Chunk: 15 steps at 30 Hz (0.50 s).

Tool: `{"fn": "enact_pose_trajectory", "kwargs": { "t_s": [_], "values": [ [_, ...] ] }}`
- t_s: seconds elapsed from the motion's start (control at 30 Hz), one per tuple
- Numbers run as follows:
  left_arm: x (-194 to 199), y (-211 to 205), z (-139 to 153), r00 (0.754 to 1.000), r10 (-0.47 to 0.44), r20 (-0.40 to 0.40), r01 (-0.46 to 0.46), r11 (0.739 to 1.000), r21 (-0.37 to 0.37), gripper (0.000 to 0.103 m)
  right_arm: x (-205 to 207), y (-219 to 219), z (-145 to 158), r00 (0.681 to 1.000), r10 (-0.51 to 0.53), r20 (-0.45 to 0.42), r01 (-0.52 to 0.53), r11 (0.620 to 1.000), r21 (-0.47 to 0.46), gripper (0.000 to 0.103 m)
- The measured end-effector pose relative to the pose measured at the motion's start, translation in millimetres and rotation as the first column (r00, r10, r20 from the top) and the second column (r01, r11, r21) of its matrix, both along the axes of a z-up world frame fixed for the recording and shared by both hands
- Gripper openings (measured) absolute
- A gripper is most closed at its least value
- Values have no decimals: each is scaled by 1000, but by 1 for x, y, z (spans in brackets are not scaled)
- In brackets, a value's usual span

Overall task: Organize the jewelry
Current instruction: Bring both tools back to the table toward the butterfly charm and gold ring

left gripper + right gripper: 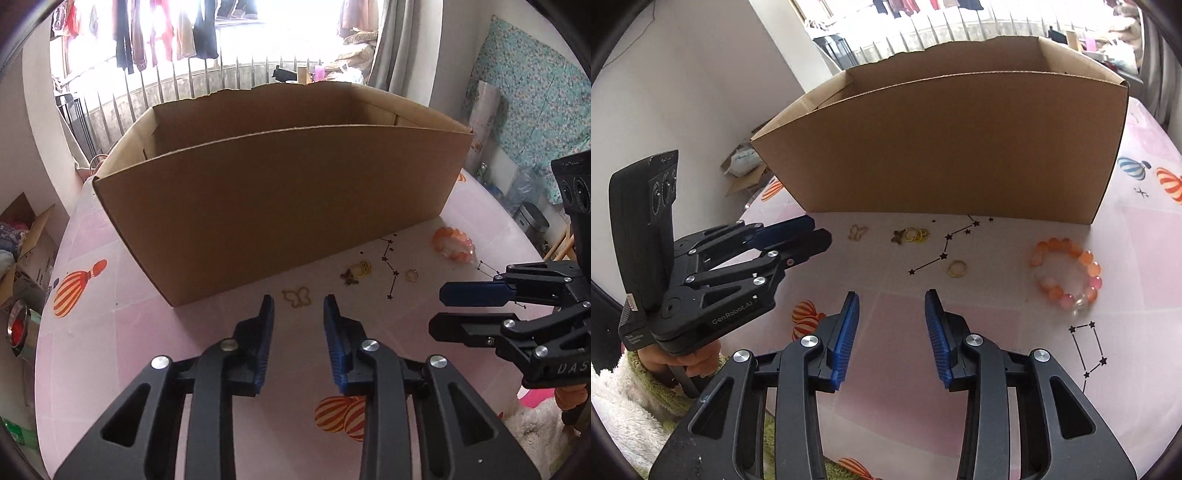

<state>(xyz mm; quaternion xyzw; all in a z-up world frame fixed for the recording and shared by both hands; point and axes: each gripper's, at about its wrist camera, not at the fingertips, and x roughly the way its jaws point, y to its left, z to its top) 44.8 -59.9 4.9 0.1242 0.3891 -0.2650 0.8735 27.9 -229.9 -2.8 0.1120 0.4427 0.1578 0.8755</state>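
The left claw hangs with its jaws parted and nothing between the blue pads, aimed down at the pink tablecloth. Just past its tips, at twelve o'clock, lies a thin gold butterfly outline, so the gap looks set to straddle that piece. At about one o'clock from it sits a small gold cluster of charms, and further round toward two o'clock a plain gold ring.

The right claw is likewise empty, jaws apart. The ring lies just ahead of it at one o'clock, and the orange bead bracelet rests at two o'clock, well apart from the smaller pieces (its bulk probably suits a wider grip).

Behind all the jewelry, at twelve o'clock, stands an open cardboard box, its near wall close to the scattered pieces; it is likely the place they are meant to go, which would explain why everything is laid out along its foot. Its inside is hidden from both views.
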Motion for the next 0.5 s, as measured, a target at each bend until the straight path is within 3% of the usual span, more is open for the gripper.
{"fn": "enact_pose_trajectory", "kwargs": {
  "t_s": [0.13,0.43,0.5],
  "values": [
    [6,-6,-8,999,-39,21,38,998,52,40,4,3,-3,1000,21,3,-21,1000,-10,36],
    [26,-10,-18,996,-84,-19,85,994,74,40,1,0,-9,998,59,4,-59,998,20,36],
    [28,-9,-20,995,-98,-31,100,992,70,34,1,0,-9,998,65,0,-65,998,25,36]
  ]
}}
